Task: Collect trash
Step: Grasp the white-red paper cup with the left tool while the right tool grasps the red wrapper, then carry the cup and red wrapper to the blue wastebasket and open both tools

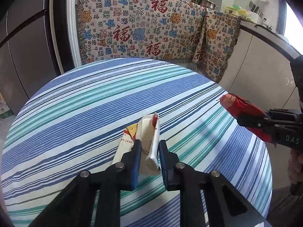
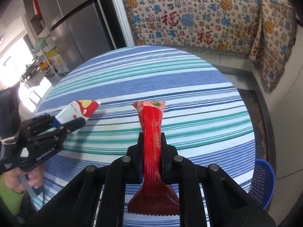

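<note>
Left gripper (image 1: 150, 149) pinching white wrapper (image 1: 149, 141), long axis forward along fingers; right gripper (image 2: 151, 141) clamping red wrapper (image 2: 151, 130), pointing ahead above striped table (image 2: 189, 87).

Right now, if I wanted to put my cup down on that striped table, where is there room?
Most of the striped tablecloth is bare: the whole far half toward the patterned blanket, plus the middle between the grippers. It is crowded only near you, where the left gripper pinches a white wrapper and the right gripper a red wrapper.
</note>
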